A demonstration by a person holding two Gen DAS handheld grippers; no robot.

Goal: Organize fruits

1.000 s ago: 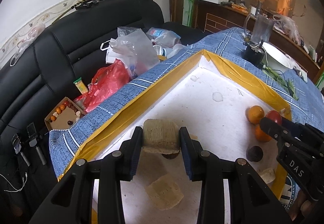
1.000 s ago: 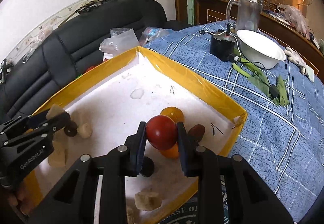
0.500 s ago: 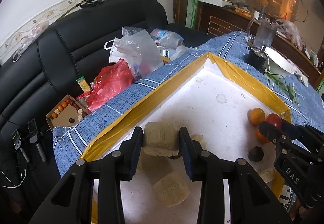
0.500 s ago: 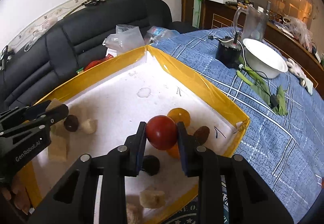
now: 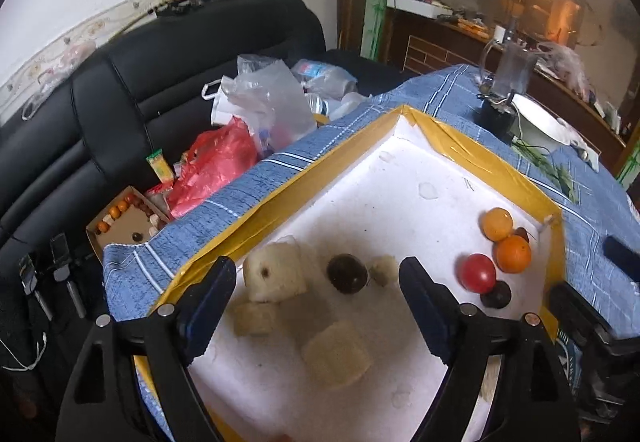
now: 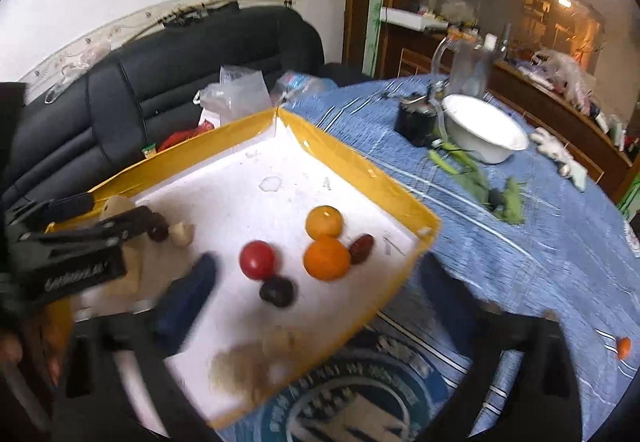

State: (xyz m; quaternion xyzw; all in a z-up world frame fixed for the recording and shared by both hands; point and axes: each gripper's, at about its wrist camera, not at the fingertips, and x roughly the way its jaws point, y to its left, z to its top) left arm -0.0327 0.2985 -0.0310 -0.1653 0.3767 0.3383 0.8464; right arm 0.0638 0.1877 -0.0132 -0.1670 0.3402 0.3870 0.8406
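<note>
Blue-checked cloth covers my counter (image 6: 520, 242), carrying the yellow-rimmed tray (image 5: 460, 146). Both jaws gape empty. I judge sorting well along: red fruit (image 6: 258, 259) sits beside the oranges (image 6: 326, 257); pale blocks (image 5: 274, 278) cluster opposite, dark fruits unsorted.

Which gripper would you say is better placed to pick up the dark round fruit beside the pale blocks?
Left. The left gripper is open with the dark fruit between its fingers; the right gripper, also open, sits nearer the red fruit.
</note>
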